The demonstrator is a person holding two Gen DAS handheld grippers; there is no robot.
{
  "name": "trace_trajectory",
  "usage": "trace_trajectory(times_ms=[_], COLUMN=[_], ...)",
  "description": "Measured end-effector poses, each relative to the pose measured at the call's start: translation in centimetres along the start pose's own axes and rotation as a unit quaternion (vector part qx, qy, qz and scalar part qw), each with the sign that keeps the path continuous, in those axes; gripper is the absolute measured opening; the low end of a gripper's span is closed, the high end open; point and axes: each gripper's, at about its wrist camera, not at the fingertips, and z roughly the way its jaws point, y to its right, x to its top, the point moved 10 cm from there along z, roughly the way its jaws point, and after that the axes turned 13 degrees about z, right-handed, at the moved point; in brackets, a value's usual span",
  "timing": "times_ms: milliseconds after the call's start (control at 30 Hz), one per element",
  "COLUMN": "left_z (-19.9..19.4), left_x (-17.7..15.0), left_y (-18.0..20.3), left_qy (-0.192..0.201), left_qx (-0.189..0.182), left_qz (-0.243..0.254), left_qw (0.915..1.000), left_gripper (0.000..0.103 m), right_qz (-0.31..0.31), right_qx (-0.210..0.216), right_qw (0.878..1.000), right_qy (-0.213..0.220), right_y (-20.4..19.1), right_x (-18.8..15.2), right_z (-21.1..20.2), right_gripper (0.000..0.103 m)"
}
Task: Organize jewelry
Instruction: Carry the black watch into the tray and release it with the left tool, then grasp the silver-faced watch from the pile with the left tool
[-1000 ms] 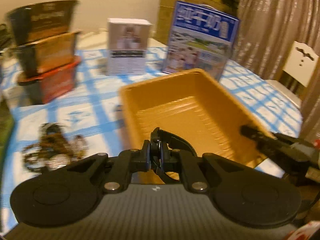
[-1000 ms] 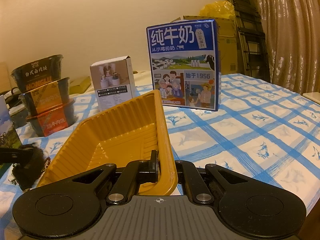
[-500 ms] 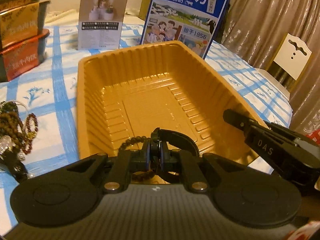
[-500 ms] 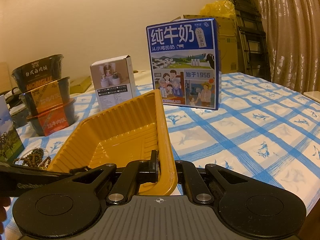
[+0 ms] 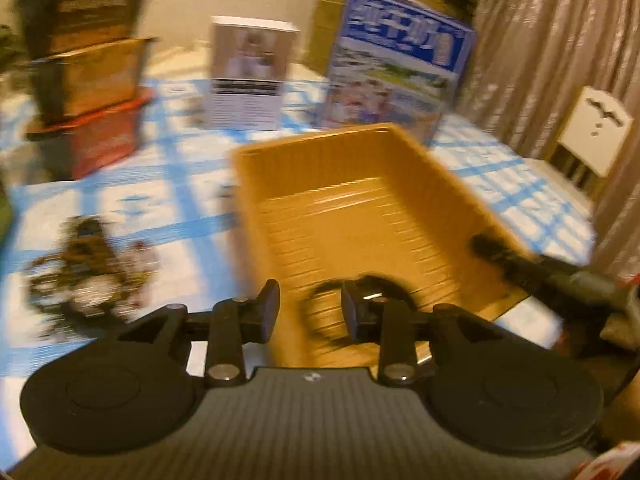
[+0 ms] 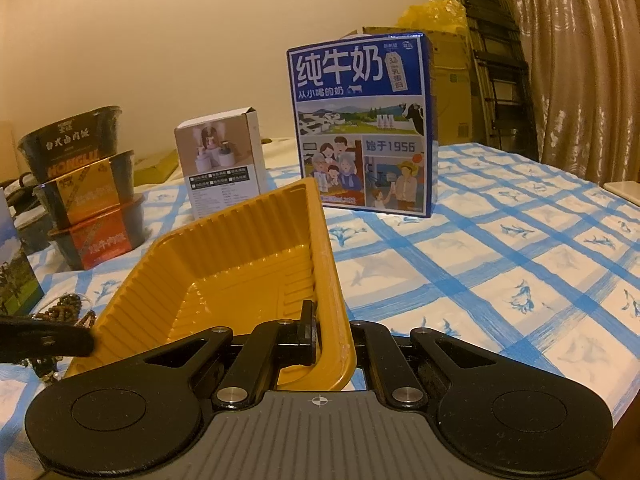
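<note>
The tangled heap of brown bead strands and metal pieces (image 5: 86, 268) lies on the blue-checked bench (image 6: 500, 264) just left of the ribbed orange plastic tray (image 5: 360, 208) — judged light, limp and snag-prone, best pinched one strand at a time. Left tool (image 5: 308, 312): spread, holding nothing; a dark ring (image 5: 360, 292), blurred, sits beyond it in the tray. Right tool (image 6: 332, 336): pressed onto the tray's thin, flexible near wall — steadying it.

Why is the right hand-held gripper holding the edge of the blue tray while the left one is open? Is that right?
Almost. The tray is orange-yellow, not blue; the blue thing is the milk box behind it. The right wrist view shows the right hand-held gripper clamped on the tray's rim, and the left wrist view shows the left hand-held gripper open.
</note>
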Motion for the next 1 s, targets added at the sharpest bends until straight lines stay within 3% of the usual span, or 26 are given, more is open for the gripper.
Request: trace_trajectory(times_ms=[133,300,533,900,1000], left_z=[-1.5,-2.5,-2.7,0.2,1.2], left_x=[-2.7,-4.9,-5.8,-4.8,-4.1], left_y=[-4.3,-8.1,-9.5,-10.4,-11.3], left_qy=[-0.026,-0.048,-0.056,-0.057,-0.052], left_qx=[0.054,0.096,0.113,0.138,0.149], left_qz=[-0.017,-0.037,-0.04,-0.044,-0.046], left_qw=[0.998,0.9935,0.9913,0.9878,0.9864], left_gripper=[0.03,0.03,0.031,0.048,0.048], right_qz=[0.002,0.002,0.003,-0.004,-0.004], right_qx=[-0.005,-0.013,-0.015,-0.006,-0.006], right_qw=[1.0,1.0,1.0,1.0,1.0], right_qy=[0.002,0.006,0.007,0.014,0.013], right_y=[0.4,0.8,1.1,0.8,0.8], right_x=[0.2,0.4,0.6,0.9,0.8], right_z=[-0.2,-0.3,-0.3,-0.1,-0.1], right_gripper=[0.005,0.005,0.005,0.005,0.005])
